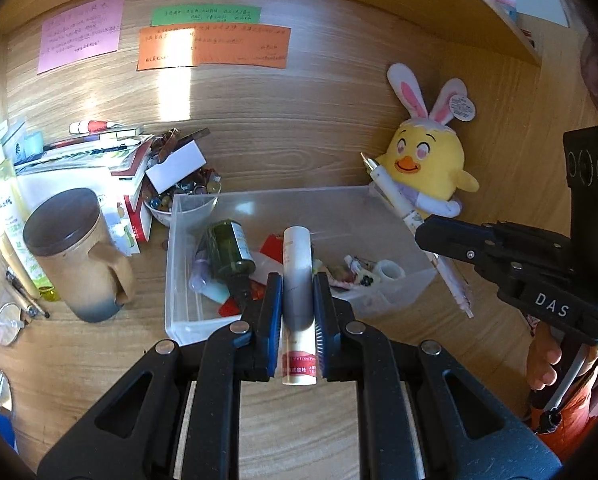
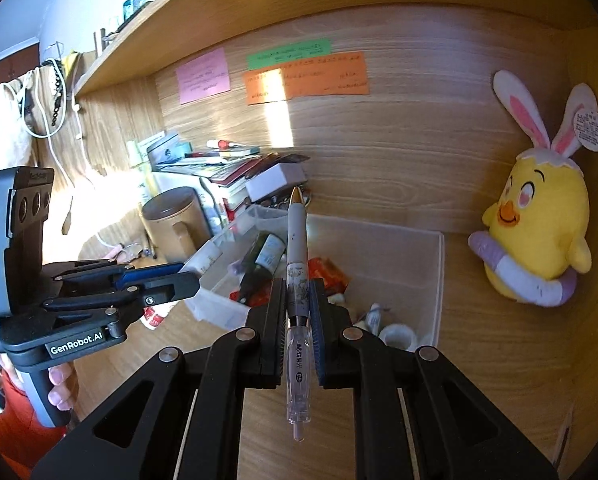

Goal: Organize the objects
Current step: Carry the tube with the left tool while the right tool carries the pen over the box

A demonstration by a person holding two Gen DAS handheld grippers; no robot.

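My left tongs (image 1: 297, 312) clamp a white tube (image 1: 298, 280); my right tongs (image 2: 298, 312) clamp a pen (image 2: 298, 280). Both point toward twelve o'clock over the clear bin (image 1: 379, 208) on the tabletop (image 1: 99, 360).

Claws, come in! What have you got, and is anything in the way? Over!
Left claw shut on tube. Right claw shut on pen. Both above clear bin. Nothing in the way.

"DAS" is printed on the right gripper (image 1: 427, 236); "GenRobot.AI" is printed on the left gripper (image 2: 193, 276); "M&G" is read on the pen (image 2: 298, 300).
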